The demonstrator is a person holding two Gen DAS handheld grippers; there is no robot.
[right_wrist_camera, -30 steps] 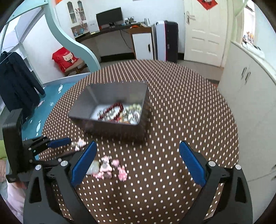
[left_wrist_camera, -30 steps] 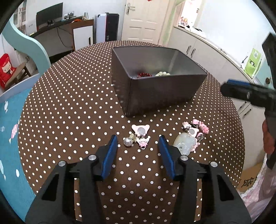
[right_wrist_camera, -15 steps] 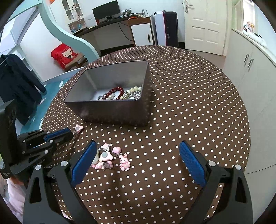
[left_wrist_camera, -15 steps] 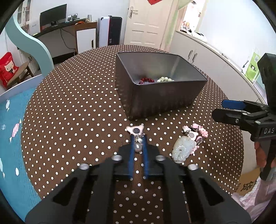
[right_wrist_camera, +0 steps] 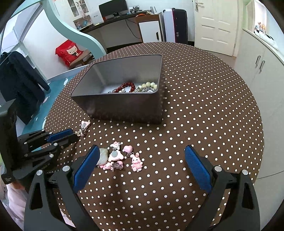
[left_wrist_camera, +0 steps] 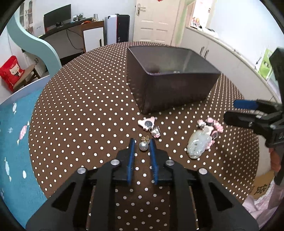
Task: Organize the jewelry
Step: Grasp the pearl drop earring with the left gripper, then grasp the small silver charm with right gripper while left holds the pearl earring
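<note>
A grey metal box (left_wrist_camera: 177,90) (right_wrist_camera: 127,108) stands on the polka-dot table (left_wrist_camera: 79,106) and holds red and pale bead bracelets (right_wrist_camera: 126,86). A pearl charm (left_wrist_camera: 143,146), linked to a pink flat charm (left_wrist_camera: 147,122), lies between the fingertips of my left gripper (left_wrist_camera: 142,142) (right_wrist_camera: 71,135). Its jaws are opening, with small gaps beside the pearl. My right gripper (right_wrist_camera: 142,151) (left_wrist_camera: 230,112) hangs wide open above a cluster of pink charms (right_wrist_camera: 117,154), a pink bunny (right_wrist_camera: 136,161) and a pale jade pendant (left_wrist_camera: 197,145) (right_wrist_camera: 103,156).
The round table's edge curves close on every side. A blue patterned floor (left_wrist_camera: 16,142) lies to the left, white cabinets (right_wrist_camera: 261,71) to the right. A desk with a monitor (right_wrist_camera: 113,8) and a white door (right_wrist_camera: 216,24) stand at the back.
My left gripper closed around the pearl charm and has now spread a little again. The pearl and its pink charms have shifted slightly on the cloth. The right gripper stays wide open.
</note>
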